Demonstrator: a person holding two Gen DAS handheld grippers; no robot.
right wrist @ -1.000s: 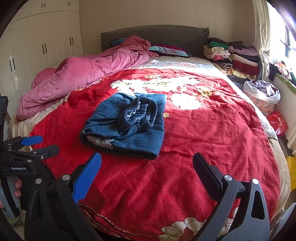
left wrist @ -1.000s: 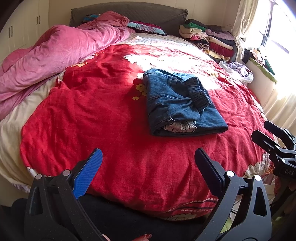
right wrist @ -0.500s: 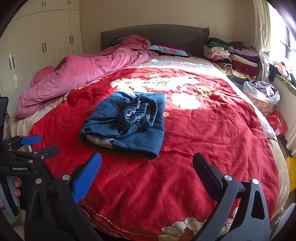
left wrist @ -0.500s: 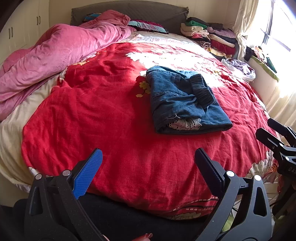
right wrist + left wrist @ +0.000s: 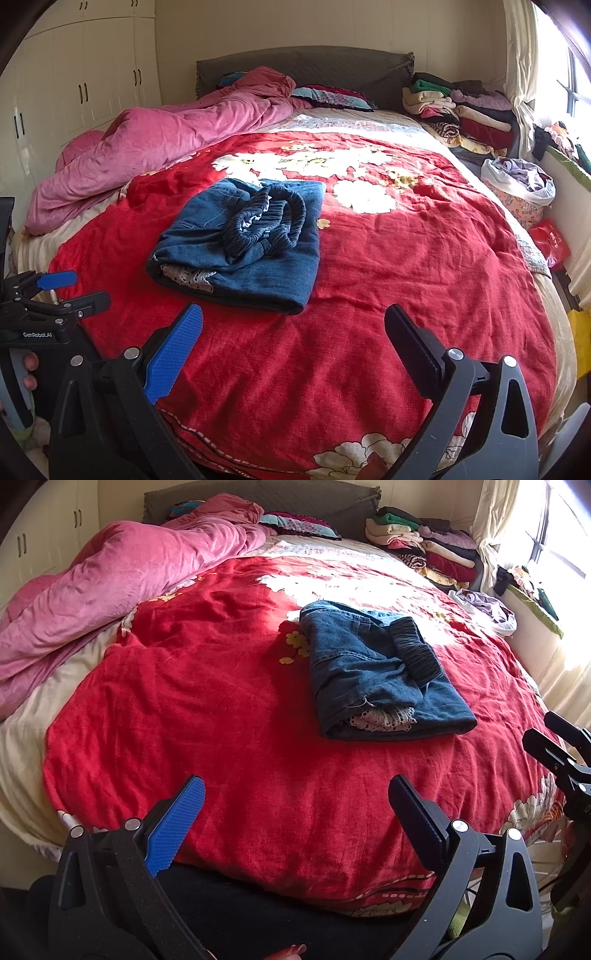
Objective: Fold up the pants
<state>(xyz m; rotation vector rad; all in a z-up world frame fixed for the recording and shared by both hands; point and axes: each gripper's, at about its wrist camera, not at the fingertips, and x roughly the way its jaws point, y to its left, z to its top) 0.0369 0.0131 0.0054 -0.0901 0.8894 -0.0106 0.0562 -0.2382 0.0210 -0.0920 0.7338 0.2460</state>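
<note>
Pants [image 5: 380, 675] lie folded on the red blanket [image 5: 221, 709], mid-bed. Left gripper [image 5: 295, 805] and right gripper [image 5: 293, 328] both spread wide, empty, near the bed's foot, apart from pants.

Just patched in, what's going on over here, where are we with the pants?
A person holds a gripper in each hand at the foot of the bed. The denim pants lie folded in a compact bundle on the red floral bedspread, elastic waistband bunched on top. The left gripper and right gripper are both open, empty and short of the pants. The fold looks essentially done, though the waistband sits a bit untidy.
</note>
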